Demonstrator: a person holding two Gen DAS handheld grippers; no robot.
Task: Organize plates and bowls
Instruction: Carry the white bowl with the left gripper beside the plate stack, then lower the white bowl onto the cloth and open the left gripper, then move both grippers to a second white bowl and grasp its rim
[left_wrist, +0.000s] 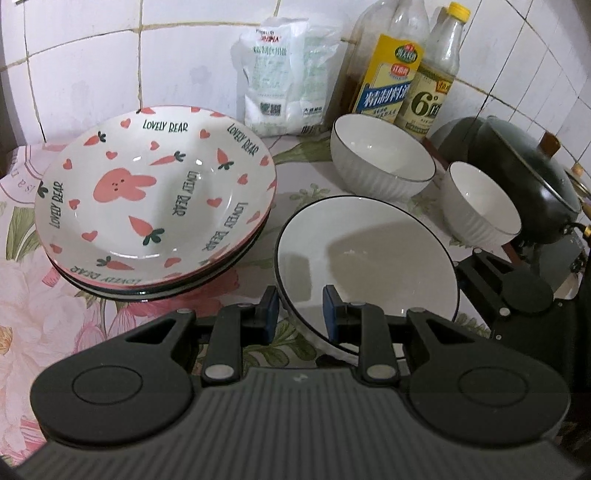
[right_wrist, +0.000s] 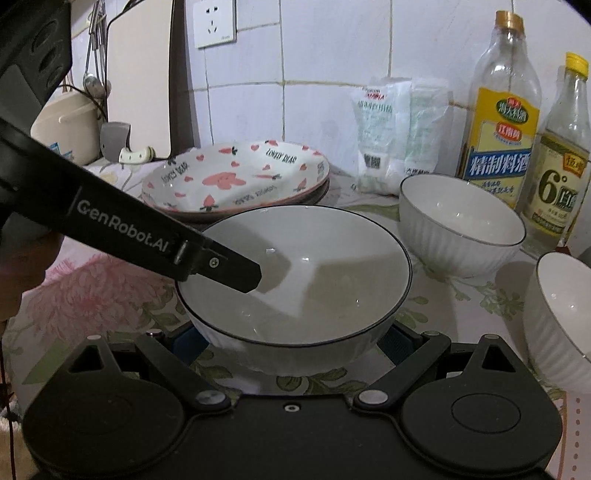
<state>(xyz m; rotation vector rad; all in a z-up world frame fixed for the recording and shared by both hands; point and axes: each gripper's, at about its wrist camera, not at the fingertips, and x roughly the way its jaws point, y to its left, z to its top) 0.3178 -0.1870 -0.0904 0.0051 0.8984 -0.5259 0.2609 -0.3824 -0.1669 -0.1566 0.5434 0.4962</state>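
Observation:
A large white bowl with a black rim (left_wrist: 369, 258) (right_wrist: 306, 280) stands on the floral counter. My left gripper (left_wrist: 298, 314) is open with one finger inside the bowl and one outside, straddling its near rim without clamping it. My right gripper (right_wrist: 291, 341) is open with its fingers on either side of the bowl's body. The left gripper's finger (right_wrist: 221, 264) shows reaching into the bowl. A stack of plates topped by a pink rabbit plate (left_wrist: 155, 195) (right_wrist: 236, 177) sits to the left. Two smaller white bowls (left_wrist: 382, 162) (left_wrist: 480, 206) stand to the right.
A white bag (left_wrist: 284, 77) and two bottles (left_wrist: 388, 74) (left_wrist: 432, 88) stand against the tiled wall. A dark pot with a lid (left_wrist: 524, 173) is at the far right. A rice cooker (right_wrist: 62, 122) and a cleaver (right_wrist: 122, 144) are at the far left.

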